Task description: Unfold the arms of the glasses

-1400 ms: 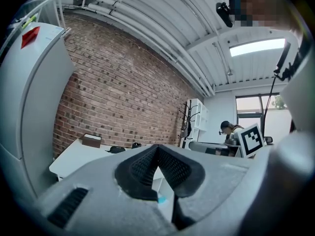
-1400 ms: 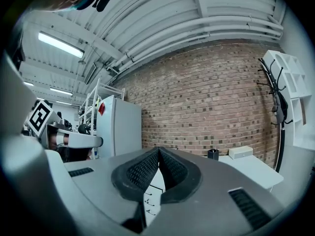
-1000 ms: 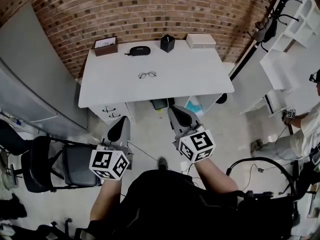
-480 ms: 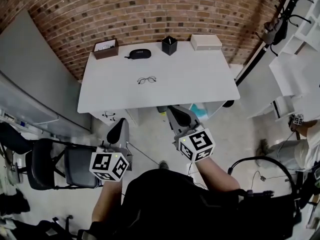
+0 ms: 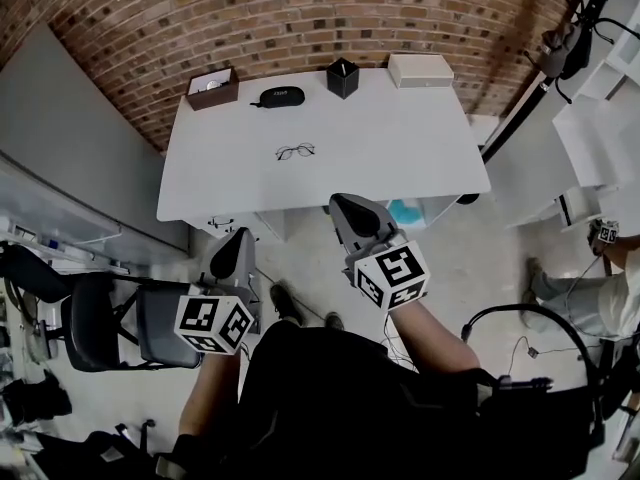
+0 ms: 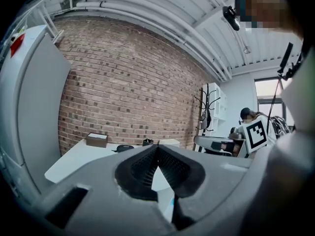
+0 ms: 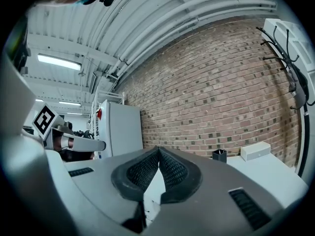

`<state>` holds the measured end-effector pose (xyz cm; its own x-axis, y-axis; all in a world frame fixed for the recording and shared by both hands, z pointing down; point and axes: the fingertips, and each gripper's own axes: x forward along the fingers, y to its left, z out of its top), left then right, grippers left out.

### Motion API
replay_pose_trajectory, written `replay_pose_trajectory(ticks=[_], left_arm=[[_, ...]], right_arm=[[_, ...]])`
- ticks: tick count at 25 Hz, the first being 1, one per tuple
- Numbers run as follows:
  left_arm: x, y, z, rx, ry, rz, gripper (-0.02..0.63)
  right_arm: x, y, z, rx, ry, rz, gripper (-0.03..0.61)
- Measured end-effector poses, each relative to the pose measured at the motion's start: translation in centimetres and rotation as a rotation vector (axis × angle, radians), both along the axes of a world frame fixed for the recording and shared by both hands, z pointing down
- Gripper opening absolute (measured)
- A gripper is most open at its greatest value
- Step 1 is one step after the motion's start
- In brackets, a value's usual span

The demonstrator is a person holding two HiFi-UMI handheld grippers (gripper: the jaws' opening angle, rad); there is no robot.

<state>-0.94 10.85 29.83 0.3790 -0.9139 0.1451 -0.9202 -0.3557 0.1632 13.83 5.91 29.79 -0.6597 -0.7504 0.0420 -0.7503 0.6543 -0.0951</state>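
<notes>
White rectangular table stands with its far edge against the red brick wall. Thin wire-frame glasses lie on the tabletop left of centre, well in from every edge, with bare white surface all round them. Too small to tell if the arms are folded.

Along the far edge, left to right:
- brown open box
- black oval glasses case
- black square pen holder
- white rectangular box

All four are well apart from the glasses. The near half of the table is bare.

Left gripper is held over the floor, short of the table's near edge and near its left corner. Its jaws are closed, pads meeting at the tip, nothing between them. Black chair sits just beside it on the left, and a grey panel runs down that side, so room is tight there.

Right gripper has its tip showing at the near edge, about mid-table. Its jaws are closed too and empty.

Both point toward the table and wall. The two are apart, with open floor between them.

To the right of the table is open grey floor, then white shelving and another person's arm at the frame edge.
</notes>
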Motion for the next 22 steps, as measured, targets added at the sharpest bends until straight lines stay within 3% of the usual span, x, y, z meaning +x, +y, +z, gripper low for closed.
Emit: replay_pose_trajectory(ticks=[11,22], left_arm=[[-2.0,-6.0,0.3,0.012,0.035,0.045,0.009],[-6.4,-13.1,2.3,-0.032,0.053,0.082,0.008]], right_arm=[[-2.3,-4.4,0.6,0.009,0.087,0.006,0.006],[-6.0,-11.0,2.4,-0.029,0.149,0.059,0.008]])
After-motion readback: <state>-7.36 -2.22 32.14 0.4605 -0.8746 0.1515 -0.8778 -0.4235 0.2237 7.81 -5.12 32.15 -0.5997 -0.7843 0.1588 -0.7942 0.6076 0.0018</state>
